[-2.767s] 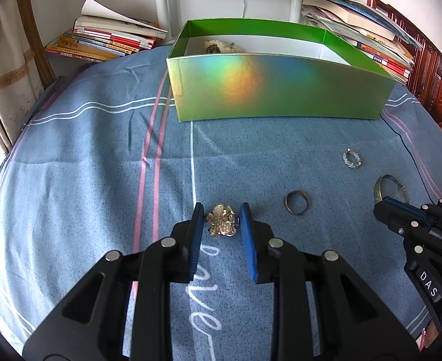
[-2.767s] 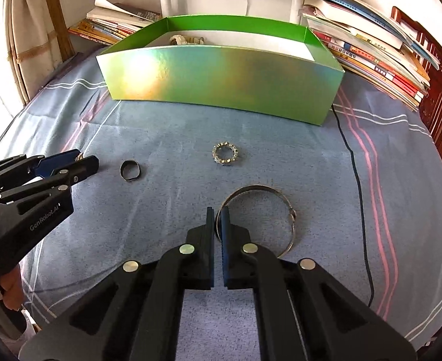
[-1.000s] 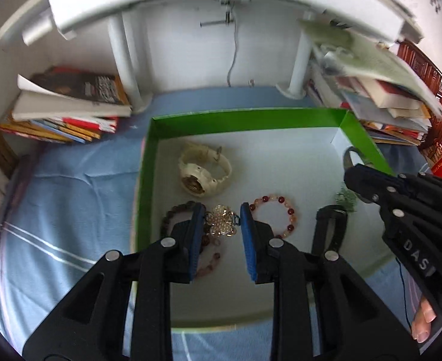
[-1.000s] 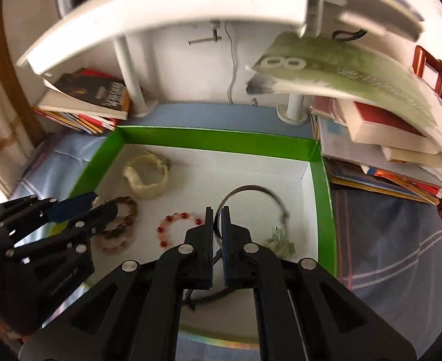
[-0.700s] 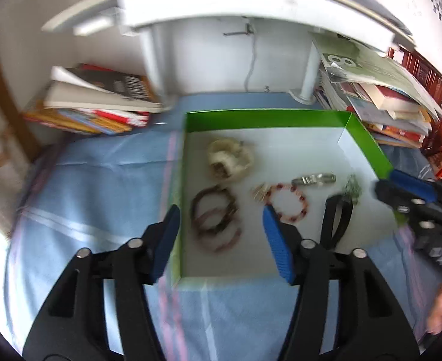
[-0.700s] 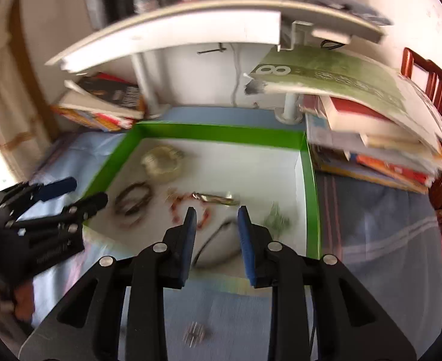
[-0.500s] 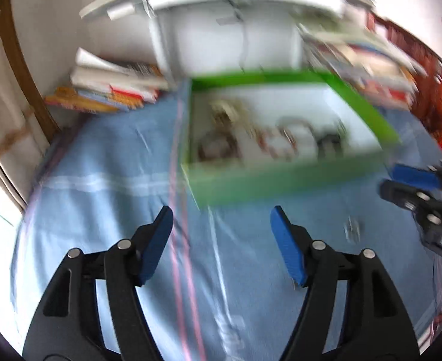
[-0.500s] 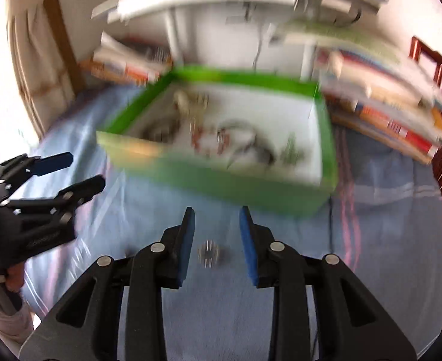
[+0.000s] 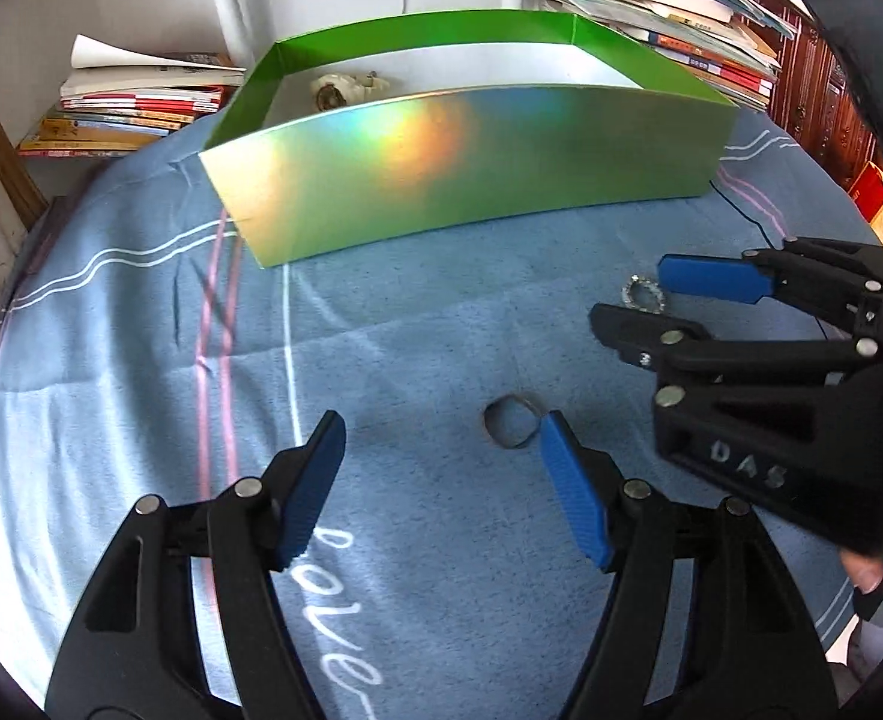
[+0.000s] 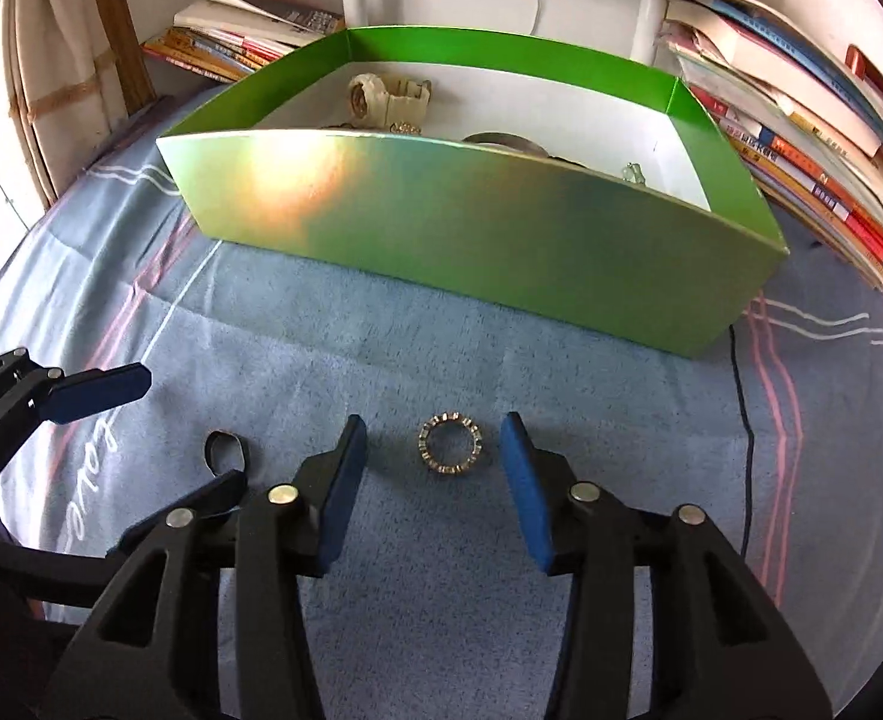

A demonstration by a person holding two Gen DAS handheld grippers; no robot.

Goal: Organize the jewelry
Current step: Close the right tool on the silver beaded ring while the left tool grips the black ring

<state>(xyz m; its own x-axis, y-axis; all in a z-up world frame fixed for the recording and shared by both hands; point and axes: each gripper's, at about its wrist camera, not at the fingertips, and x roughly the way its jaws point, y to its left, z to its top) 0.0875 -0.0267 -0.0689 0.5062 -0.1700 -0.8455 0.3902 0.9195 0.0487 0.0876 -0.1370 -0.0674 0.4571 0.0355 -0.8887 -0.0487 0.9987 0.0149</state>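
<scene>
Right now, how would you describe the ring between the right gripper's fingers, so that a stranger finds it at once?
Start at the green box; on the blue cloth before it lie two rings. Yours is the studded ring, unlike the plain dark ring.

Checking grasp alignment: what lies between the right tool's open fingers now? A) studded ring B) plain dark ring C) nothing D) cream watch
A: in the right wrist view the studded ring lies on the blue cloth between the open fingers of the right tool, untouched.
</scene>
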